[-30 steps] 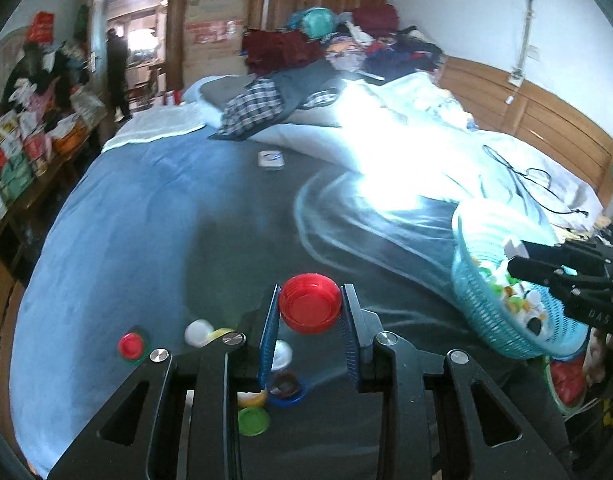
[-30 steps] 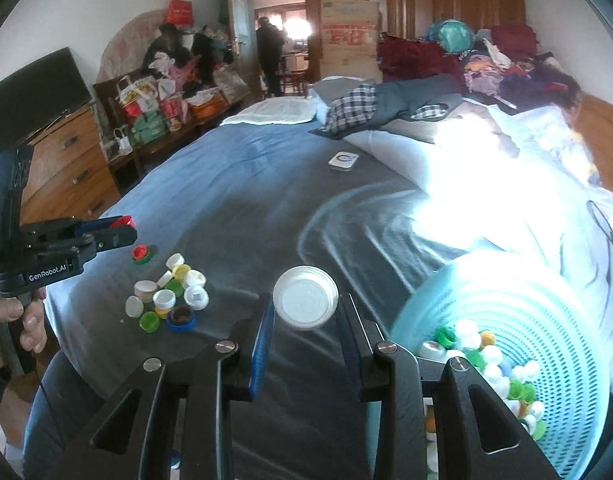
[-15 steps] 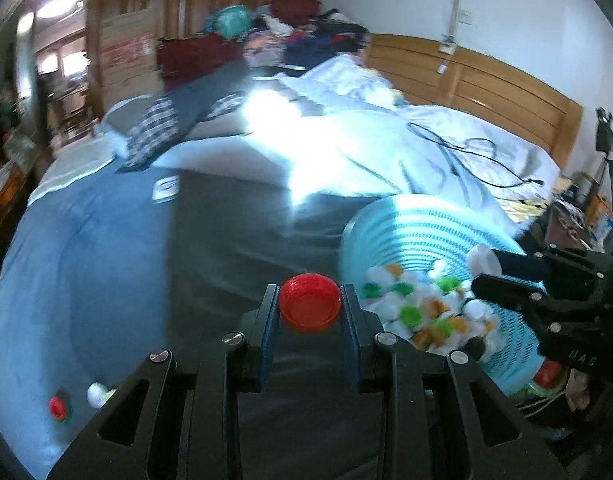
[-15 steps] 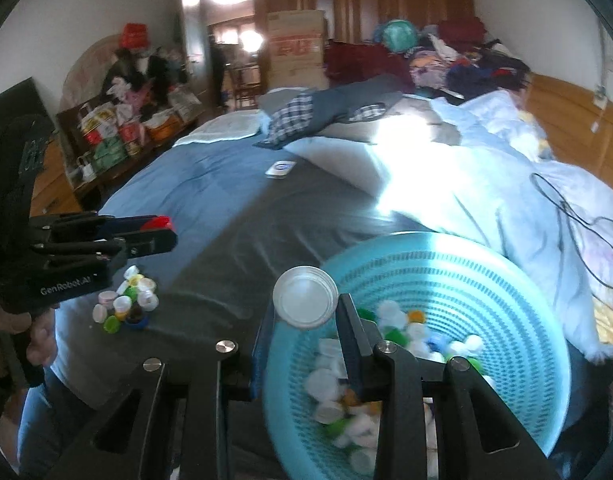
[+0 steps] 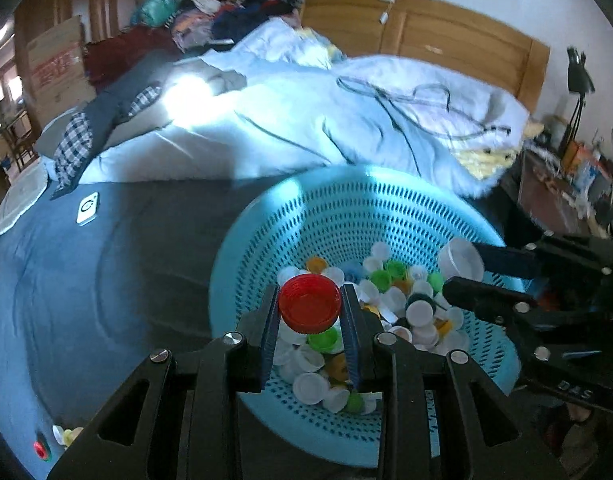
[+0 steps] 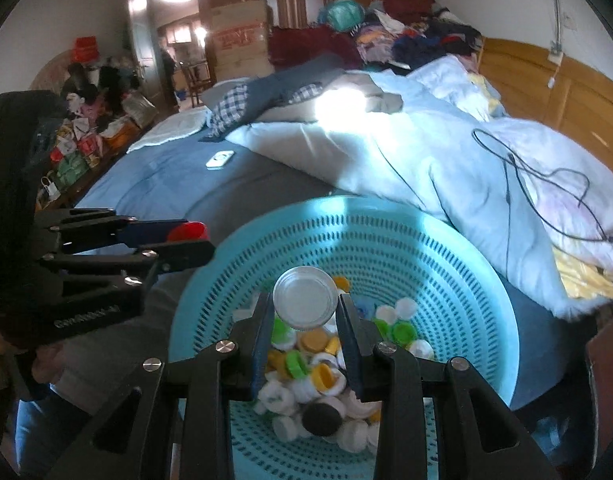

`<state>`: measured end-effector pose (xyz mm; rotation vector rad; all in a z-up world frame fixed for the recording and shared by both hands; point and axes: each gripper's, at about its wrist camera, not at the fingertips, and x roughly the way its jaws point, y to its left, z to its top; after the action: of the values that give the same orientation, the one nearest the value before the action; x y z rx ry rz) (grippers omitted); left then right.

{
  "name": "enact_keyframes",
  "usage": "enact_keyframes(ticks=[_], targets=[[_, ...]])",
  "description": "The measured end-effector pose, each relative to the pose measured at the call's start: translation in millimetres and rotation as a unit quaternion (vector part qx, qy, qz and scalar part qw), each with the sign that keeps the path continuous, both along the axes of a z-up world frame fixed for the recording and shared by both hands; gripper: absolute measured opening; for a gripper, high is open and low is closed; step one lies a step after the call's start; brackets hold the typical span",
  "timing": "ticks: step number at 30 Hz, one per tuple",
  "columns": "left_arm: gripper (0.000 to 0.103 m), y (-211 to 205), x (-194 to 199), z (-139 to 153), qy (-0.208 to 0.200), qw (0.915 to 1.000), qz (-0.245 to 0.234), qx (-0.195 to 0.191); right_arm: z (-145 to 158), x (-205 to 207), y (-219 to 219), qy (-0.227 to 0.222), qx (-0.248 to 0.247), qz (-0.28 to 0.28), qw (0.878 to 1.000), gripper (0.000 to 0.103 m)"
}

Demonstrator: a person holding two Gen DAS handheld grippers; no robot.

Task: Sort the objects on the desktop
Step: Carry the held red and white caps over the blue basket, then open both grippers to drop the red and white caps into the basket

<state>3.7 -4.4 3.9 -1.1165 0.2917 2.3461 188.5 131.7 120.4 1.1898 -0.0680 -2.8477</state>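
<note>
Both grippers have travelled from the loose caps on the dark blue bedspread to positions above the basket, each carrying its cap along.

Left wrist view: the left gripper (image 5: 309,307) is pressed onto a red cap (image 5: 309,307), which sits between the two blue pads with its open side facing the camera. Directly beneath and beyond it lies the turquoise perforated basket (image 5: 338,216), resting on the bedspread (image 5: 106,280) and holding a heap of white, green, yellow and orange caps (image 5: 390,300). The right gripper (image 5: 462,270) enters from the right edge, pinching a white cap (image 5: 460,259) over the basket interior. A few loose caps (image 5: 62,436) remain at the lower left, well apart from the basket.

Right wrist view: the right gripper (image 6: 305,303) is clamped on the white cap (image 6: 305,303), flat top towards the camera, above the basket (image 6: 386,240) and its heap of caps (image 6: 318,364). The left gripper (image 6: 186,238) reaches in from the left, level with the basket rim, with the red cap (image 6: 187,231) held at its tip. A hand (image 6: 46,364) grips its handle.
</note>
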Motion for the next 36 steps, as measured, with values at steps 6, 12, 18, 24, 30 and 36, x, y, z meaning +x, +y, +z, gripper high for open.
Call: enact_keyframes(ticks=[6, 12, 18, 24, 30, 36], targets=[[0.025, 20.9, 0.5, -14.8, -0.012, 0.9993, -0.009, -0.035, -8.2, 4.4, 10.3, -0.012, -0.001, -0.009, 1.000, 0.035], [0.025, 26.3, 1.0, -20.0, -0.013, 0.9987, -0.010, -0.048, -14.8, 7.6, 13.6, -0.015, -0.008, -0.010, 1.000, 0.035], [0.025, 26.0, -0.6, -20.4, -0.015, 0.9986, -0.010, -0.050, -15.5, 8.9, 14.7, -0.013, -0.013, -0.011, 1.000, 0.035], [0.025, 28.5, -1.2, -22.0, -0.016, 0.9984, -0.013, -0.053, -16.7, 8.6, 17.0, -0.013, -0.017, -0.013, 1.000, 0.035], [0.025, 30.0, -2.3, -23.8, -0.019, 0.9983, -0.014, -0.052, -18.8, 10.3, 14.2, -0.015, -0.019, -0.012, 1.000, 0.035], [0.025, 28.9, -3.3, -24.6, -0.019, 0.9985, -0.010, -0.050, -20.0, 9.0, 13.2, -0.014, -0.017, -0.012, 1.000, 0.035]])
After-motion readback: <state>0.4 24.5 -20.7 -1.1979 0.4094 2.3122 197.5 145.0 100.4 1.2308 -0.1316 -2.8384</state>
